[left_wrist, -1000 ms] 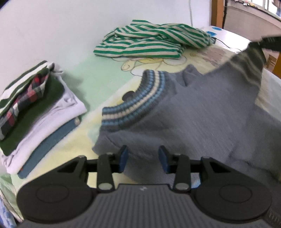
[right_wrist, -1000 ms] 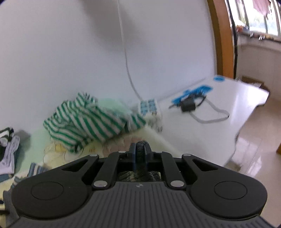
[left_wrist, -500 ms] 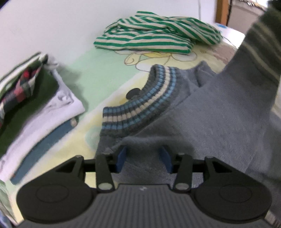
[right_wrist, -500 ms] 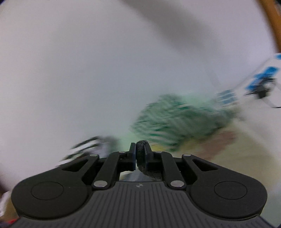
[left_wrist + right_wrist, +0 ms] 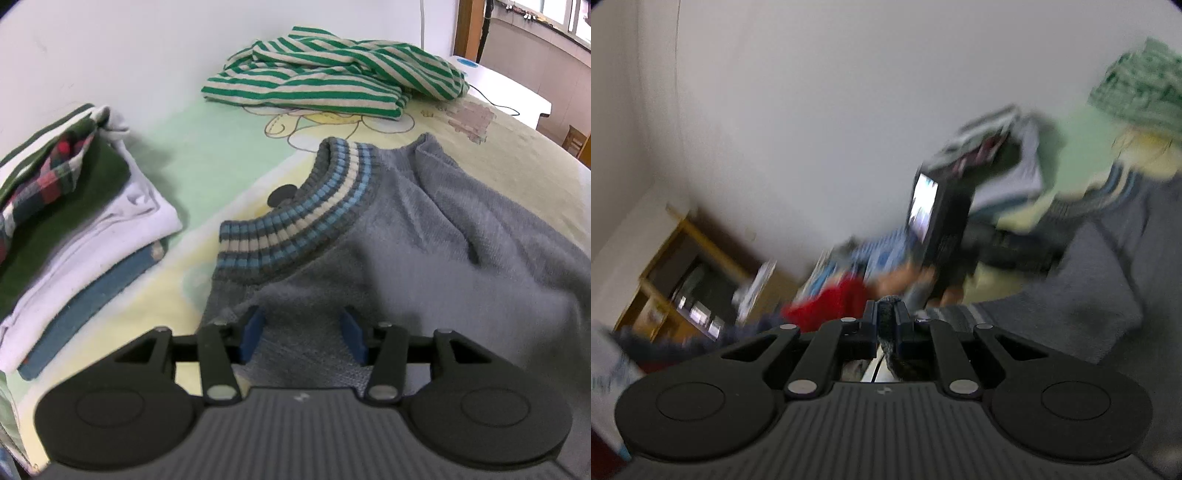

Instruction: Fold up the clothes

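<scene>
Item, grey sweater (image 5: 424, 236): it lay spread on the cartoon-print bed sheet (image 5: 229, 158), striped collar (image 5: 295, 218) toward the wall, between the folded stack (image 5: 74, 221) and the loose green-striped garment (image 5: 332, 70). Your left gripper (image 5: 301, 332) sat low over the shoulder with its jaws spread and nothing between them, while your right gripper (image 5: 885, 325) was pressed together on a grey knit edge, seemingly a sleeve. Step, by my judgement: folding that sleeve across the body; next you needed to lay it flat and let go
</scene>
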Demonstrator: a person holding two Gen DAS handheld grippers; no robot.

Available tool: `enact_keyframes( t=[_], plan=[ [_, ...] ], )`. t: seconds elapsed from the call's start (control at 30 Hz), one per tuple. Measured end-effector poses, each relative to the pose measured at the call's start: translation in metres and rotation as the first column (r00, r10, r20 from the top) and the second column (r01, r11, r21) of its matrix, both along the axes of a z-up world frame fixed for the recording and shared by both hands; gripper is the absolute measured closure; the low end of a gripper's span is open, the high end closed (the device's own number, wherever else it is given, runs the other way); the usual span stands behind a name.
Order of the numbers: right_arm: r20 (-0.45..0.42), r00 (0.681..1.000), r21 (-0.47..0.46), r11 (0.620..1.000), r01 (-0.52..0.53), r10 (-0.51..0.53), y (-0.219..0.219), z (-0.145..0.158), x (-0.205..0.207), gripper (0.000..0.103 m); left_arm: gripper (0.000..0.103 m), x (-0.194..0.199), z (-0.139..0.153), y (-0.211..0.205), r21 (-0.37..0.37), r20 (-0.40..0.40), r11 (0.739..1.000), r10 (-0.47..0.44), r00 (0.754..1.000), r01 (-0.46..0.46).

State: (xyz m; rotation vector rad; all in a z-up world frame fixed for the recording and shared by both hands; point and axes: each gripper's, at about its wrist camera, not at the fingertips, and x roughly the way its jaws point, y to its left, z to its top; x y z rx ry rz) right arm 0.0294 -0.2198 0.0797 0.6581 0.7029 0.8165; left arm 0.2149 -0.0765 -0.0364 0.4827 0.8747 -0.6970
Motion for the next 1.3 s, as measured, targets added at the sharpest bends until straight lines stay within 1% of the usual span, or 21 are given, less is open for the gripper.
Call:
enact_keyframes(
  t=[0.07, 0.1, 0.13, 0.23, 0.3, 0.37, 0.43, 0.47, 0.5, 0.57, 0.63, 0.7, 0.77, 0.8, 0.87, 0.9, 0.93, 0.97, 1.03, 1.1, 1.3],
  plan=[
    [-0.039, 0.998, -0.023, 0.999, -0.045, 0.044, 0.005, -0.007, -0.012, 0.095, 0.05, -0.001, 0.0, 0.0, -0.004, 0.002, 1.0, -0.002, 1.0, 0.002],
    [-0.051, 0.997, -0.043, 0.997, -0.059, 0.057, 0.006, -0.01, -0.017, 0.101, 0.05, 0.0, 0.0, 0.001, -0.007, 0.0, 1.0, -0.001, 1.0, 0.001],
    [-0.069, 0.995, -0.06, 0.996, -0.07, 0.066, 0.007, -0.014, -0.02, 0.102, 0.05, 0.0, 0.0, 0.001, -0.01, -0.002, 1.0, 0.0, 1.0, 0.0],
    [-0.113, 0.993, -0.122, 0.991, -0.056, 0.042, 0.0, -0.029, -0.023, 0.102, 0.05, 0.001, 0.001, 0.002, -0.014, -0.005, 1.0, 0.0, 1.0, 0.0],
    [-0.121, 0.993, -0.189, 0.981, -0.037, 0.014, -0.002, -0.036, -0.025, 0.101, 0.048, -0.001, 0.005, 0.004, -0.017, -0.002, 1.0, -0.001, 1.0, 0.001],
    [-0.088, 0.996, -0.282, 0.959, -0.01, -0.016, 0.002, -0.038, -0.03, 0.095, 0.041, -0.001, 0.009, 0.007, -0.029, -0.002, 1.0, 0.004, 1.0, -0.004],
    [-0.021, 0.999, -0.349, 0.936, -0.038, 0.033, 0.018, -0.037, -0.035, 0.092, 0.039, 0.0, 0.011, 0.01, -0.038, -0.012, 0.999, 0.013, 1.0, -0.014],
    [0.012, 0.997, -0.381, 0.923, -0.061, 0.071, 0.029, -0.036, -0.038, 0.087, 0.039, 0.0, 0.011, 0.011, -0.039, -0.018, 0.999, 0.017, 1.0, -0.017],
    [0.041, 0.992, -0.42, 0.903, -0.092, 0.12, 0.043, -0.037, -0.041, 0.074, 0.039, 0.0, 0.011, 0.011, -0.037, -0.02, 0.999, 0.018, 1.0, -0.019],
    [0.089, 0.967, -0.505, 0.848, -0.163, 0.239, 0.076, -0.042, -0.047, 0.054, 0.039, -0.003, 0.01, 0.01, -0.03, -0.017, 0.999, 0.019, 1.0, -0.02],
    [0.118, 0.922, -0.579, 0.78, -0.237, 0.368, 0.106, -0.051, -0.053, 0.055, 0.039, -0.005, 0.012, 0.012, -0.039, -0.024, 0.999, 0.02, 1.0, -0.021],
    [0.121, 0.869, -0.649, 0.7, -0.297, 0.48, 0.133, -0.065, -0.059, 0.059, 0.039, -0.008, 0.015, 0.015, -0.05, -0.03, 0.998, 0.021, 0.999, -0.022],
    [0.081, 0.847, -0.695, 0.639, -0.329, 0.525, 0.146, -0.08, -0.06, 0.059, 0.038, -0.01, 0.017, 0.018, -0.048, -0.031, 0.998, 0.025, 0.999, -0.026],
    [0.078, 0.837, -0.716, 0.615, -0.331, 0.542, 0.149, -0.086, -0.062, 0.058, 0.038, -0.01, 0.018, 0.019, -0.046, -0.031, 0.999, 0.027, 0.999, -0.029],
    [0.12, 0.805, -0.749, 0.585, -0.311, 0.582, 0.153, -0.089, -0.067, 0.058, 0.038, -0.011, 0.02, 0.021, -0.052, -0.031, 0.998, 0.035, 0.999, -0.037],
    [0.124, 0.798, -0.759, 0.574, -0.306, 0.59, 0.154, -0.09, -0.068, 0.06, 0.037, -0.012, 0.022, 0.022, -0.056, -0.029, 0.998, 0.039, 0.999, -0.04],
    [0.128, 0.797, -0.767, 0.569, -0.298, 0.59, 0.154, -0.09, -0.068, 0.062, 0.037, -0.013, 0.023, 0.023, -0.061, -0.026, 0.997, 0.041, 0.999, -0.042],
    [0.133, 0.801, -0.772, 0.568, -0.286, 0.584, 0.153, -0.09, -0.068, 0.07, 0.035, -0.015, 0.025, 0.024, -0.066, -0.023, 0.997, 0.041, 0.999, -0.042],
    [0.139, 0.804, -0.775, 0.569, -0.275, 0.579, 0.151, -0.091, -0.067, 0.077, 0.032, -0.017, 0.026, 0.026, -0.073, -0.019, 0.997, 0.037, 0.999, -0.038],
    [0.138, 0.814, -0.757, 0.59, -0.28, 0.564, 0.14, -0.083, -0.064, 0.098, 0.032, -0.019, 0.025, 0.025, -0.064, -0.019, 0.997, 0.029, 0.999, -0.03],
    [0.121, 0.854, -0.679, 0.67, -0.3, 0.506, 0.1, -0.048, -0.056, 0.098, 0.032, -0.023, 0.025, 0.032, -0.062, -0.016, 0.998, 0.026, 1.0, -0.027]
  ],
)
